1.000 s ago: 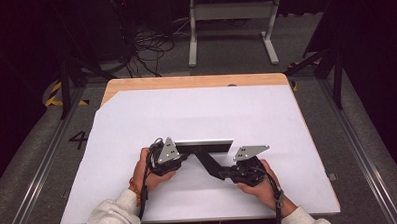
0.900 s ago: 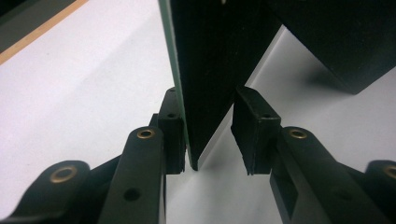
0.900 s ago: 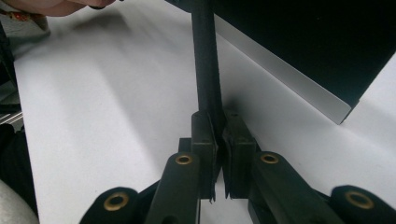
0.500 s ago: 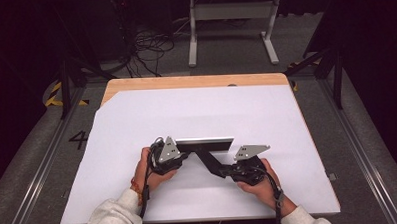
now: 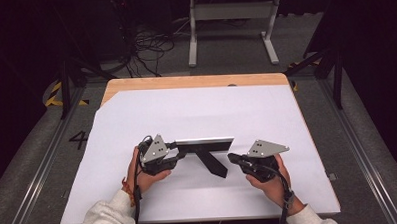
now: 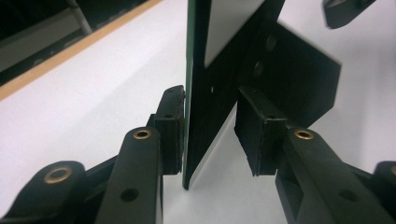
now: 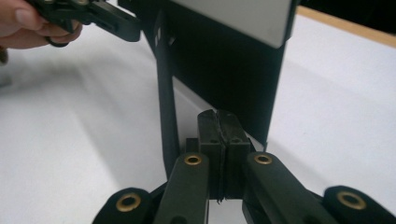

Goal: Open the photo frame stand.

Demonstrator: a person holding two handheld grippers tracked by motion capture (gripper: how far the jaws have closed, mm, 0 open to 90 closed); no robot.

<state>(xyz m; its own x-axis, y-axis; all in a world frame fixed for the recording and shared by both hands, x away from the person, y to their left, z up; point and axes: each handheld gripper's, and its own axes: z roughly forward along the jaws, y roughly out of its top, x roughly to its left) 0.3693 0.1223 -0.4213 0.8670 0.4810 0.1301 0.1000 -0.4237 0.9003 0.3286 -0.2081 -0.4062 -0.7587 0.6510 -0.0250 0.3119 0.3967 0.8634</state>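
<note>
Stiff, light picture frame (image 5: 203, 143) near tabletop's front edge; my left gripper (image 6: 210, 135) straddles its end, pads barely apart; right gripper (image 7: 218, 135) pinched together, empty. I'd take its edges.

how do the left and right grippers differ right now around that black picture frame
The left gripper has its jaws apart astride the frame's edge; the right gripper has its jaws pressed together with nothing between them. The left sits at the frame's end, while the right is off it, near the back stand. Both have black jaws and a grey three-cornered plate on top.
</note>
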